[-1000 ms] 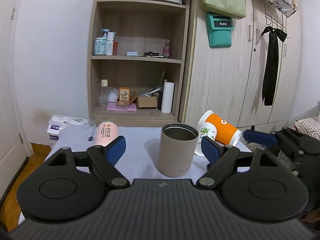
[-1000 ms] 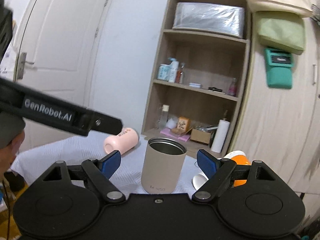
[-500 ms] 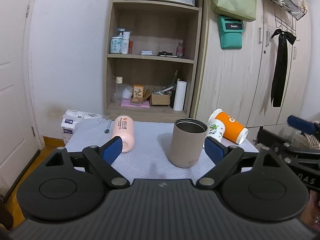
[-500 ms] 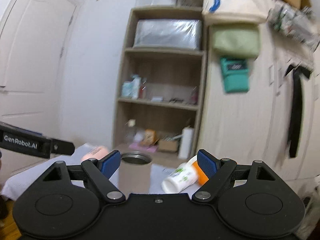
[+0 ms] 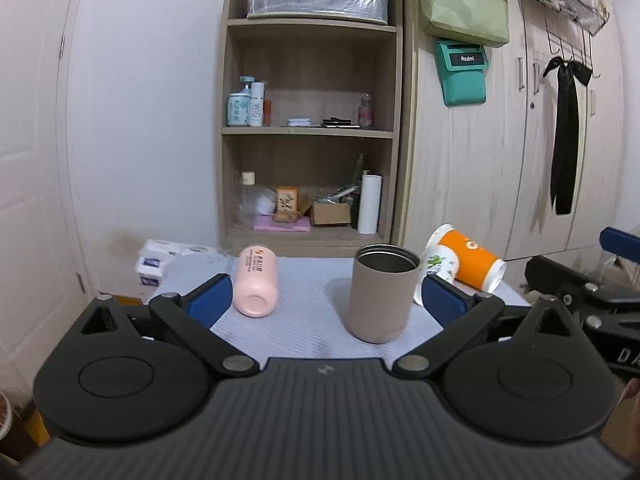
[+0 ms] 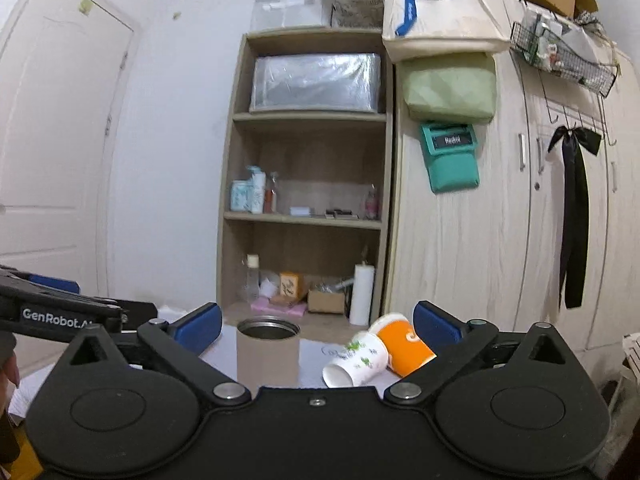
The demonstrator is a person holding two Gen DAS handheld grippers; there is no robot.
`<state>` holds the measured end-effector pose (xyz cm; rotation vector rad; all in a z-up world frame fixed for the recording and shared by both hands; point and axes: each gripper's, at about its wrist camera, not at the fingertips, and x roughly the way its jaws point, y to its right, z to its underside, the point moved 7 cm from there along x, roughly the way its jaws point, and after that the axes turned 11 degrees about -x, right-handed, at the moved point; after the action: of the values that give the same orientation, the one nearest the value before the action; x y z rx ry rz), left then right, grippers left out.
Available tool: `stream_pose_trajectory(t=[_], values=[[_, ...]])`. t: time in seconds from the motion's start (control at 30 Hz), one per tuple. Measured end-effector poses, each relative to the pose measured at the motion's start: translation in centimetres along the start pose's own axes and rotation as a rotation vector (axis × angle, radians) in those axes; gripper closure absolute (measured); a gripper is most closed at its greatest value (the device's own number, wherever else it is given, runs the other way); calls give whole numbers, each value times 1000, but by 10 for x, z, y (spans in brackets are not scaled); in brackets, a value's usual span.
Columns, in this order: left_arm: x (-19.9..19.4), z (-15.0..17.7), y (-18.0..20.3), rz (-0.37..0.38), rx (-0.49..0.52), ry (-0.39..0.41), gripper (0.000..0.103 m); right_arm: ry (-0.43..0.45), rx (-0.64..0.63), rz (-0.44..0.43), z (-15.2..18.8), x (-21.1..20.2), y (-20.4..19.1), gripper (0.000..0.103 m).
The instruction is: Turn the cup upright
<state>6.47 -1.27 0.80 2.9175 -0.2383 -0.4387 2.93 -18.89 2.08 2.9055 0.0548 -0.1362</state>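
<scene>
Altogether four cups: one upright tan cup [image 5: 380, 294], three toppled; both grippers wide, empty.

Beige tumbler [image 5: 380, 294] blocks centre; lying cups [image 6: 378, 350] probably reachable rightward.

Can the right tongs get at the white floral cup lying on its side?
Probably yes: the right tongs are open and empty, and the white floral cup lies just ahead, though it touches the orange cup.
</scene>
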Motion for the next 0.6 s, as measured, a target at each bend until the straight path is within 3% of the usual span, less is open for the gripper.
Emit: stream_pose_trajectory(t=[0.33, 0.6], values=[[1, 7, 3, 5, 0, -24, 0, -88, 29, 1, 12, 9, 3, 0], [14, 12, -12, -64, -43, -89, 0, -114, 39, 1, 19, 11, 2, 0]])
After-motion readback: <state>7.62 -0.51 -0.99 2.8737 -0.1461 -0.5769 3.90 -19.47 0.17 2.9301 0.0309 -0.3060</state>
